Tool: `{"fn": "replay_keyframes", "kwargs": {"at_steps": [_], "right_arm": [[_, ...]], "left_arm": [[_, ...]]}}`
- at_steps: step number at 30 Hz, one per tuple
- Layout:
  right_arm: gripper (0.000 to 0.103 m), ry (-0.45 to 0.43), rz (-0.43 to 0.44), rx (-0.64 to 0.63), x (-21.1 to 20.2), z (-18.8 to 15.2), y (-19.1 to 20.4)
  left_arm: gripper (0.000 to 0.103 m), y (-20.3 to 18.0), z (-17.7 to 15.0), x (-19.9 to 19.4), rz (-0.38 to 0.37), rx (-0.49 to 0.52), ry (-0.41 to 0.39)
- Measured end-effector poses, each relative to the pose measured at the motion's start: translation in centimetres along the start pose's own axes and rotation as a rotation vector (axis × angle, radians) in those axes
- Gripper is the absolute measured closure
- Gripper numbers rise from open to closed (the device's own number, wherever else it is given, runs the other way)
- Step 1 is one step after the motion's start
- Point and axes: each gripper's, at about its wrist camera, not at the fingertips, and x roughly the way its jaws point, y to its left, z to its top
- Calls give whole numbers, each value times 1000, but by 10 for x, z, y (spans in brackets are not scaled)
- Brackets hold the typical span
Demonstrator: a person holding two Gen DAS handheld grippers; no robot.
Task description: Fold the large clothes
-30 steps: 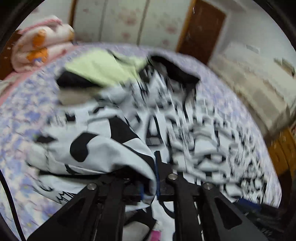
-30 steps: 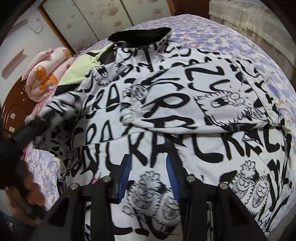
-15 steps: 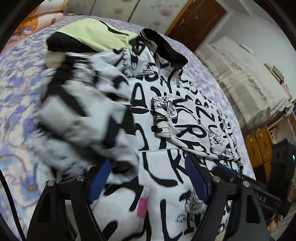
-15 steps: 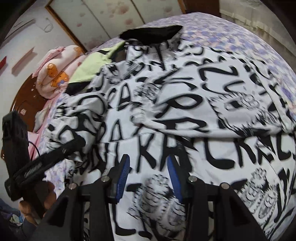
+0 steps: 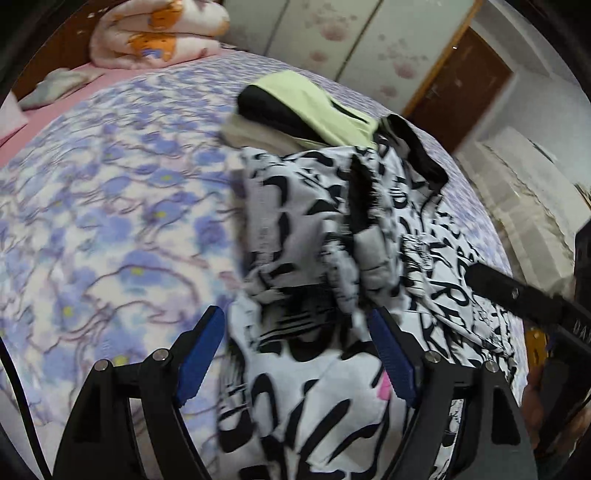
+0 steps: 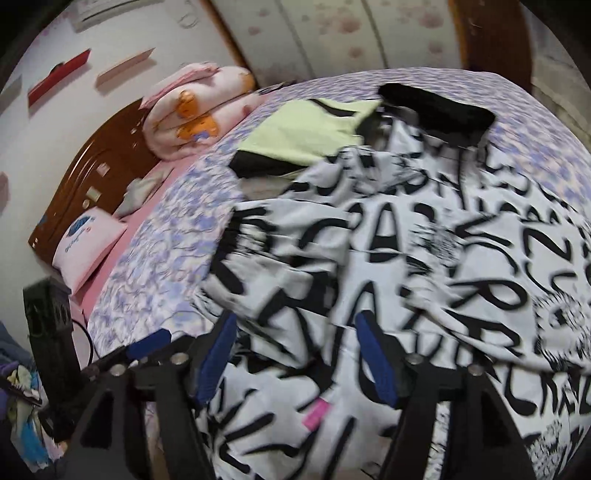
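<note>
A large white garment with black graffiti lettering (image 5: 332,266) lies on the bed, its left side folded inward over the body. It also fills the right wrist view (image 6: 424,258). Its black collar (image 6: 436,107) is at the far end, and a pink tag (image 6: 317,412) shows near the hem. My left gripper (image 5: 297,354) is open, jaws either side of the garment's near edge, holding nothing. My right gripper (image 6: 295,354) is open above the near hem. The other gripper's black arm (image 5: 524,295) shows at right in the left wrist view.
The bed has a purple floral cover (image 5: 110,221). A folded pale green and black garment (image 5: 310,107) lies beyond the collar. A rolled pink quilt (image 5: 159,33) sits by the wooden headboard (image 6: 92,177). A pink pillow (image 6: 88,243) lies at left. A brown door (image 5: 461,85) stands behind.
My left gripper opened and let go of the sleeve, which now lies folded over the body. Both grippers shifted left along the near hem, and the right gripper's jaws spread wider.
</note>
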Motion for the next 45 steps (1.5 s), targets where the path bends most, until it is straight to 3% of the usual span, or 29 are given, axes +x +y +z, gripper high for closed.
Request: {"fn": "replay_keyframes", "kwargs": {"at_steps": [6,9,12,17,21,23,27,29,34,41,43,45], "right_arm": [[33,87,-47,-58,43,20,39],[33,88,-55,-77,57,29,56],[33,114,-127,-104,80,37,68],[33,174,-215,-117,104,35,66],[34,188,-196,-61,103,32,43],[40,191,-161,-22,99,29,26],[73,227,-105,10,93,23,-3],[76,227,-76,-4,81,26,-9],[78,135,-19,-25,32,54,-17],[79,-96,-14,-5,-51,90,-44],[79,-144,-33,29,-69,92,-66],[79,-154,-111,94,-74,86,-99]], "left_arm": [[24,22,-11,1,6,-57,15],[24,25,-16,0,12,-61,14],[24,30,-18,-1,21,-67,16],[24,39,-21,-2,14,-90,22],[24,39,-22,-1,18,-78,25],[24,39,-22,0,15,-79,25],[24,37,-22,3,8,-83,29],[24,34,-23,5,5,-78,34],[24,20,-24,7,1,-47,38],[24,-5,-26,5,12,31,27],[24,-11,-27,6,22,56,27],[24,-15,-28,11,32,74,36]]}}
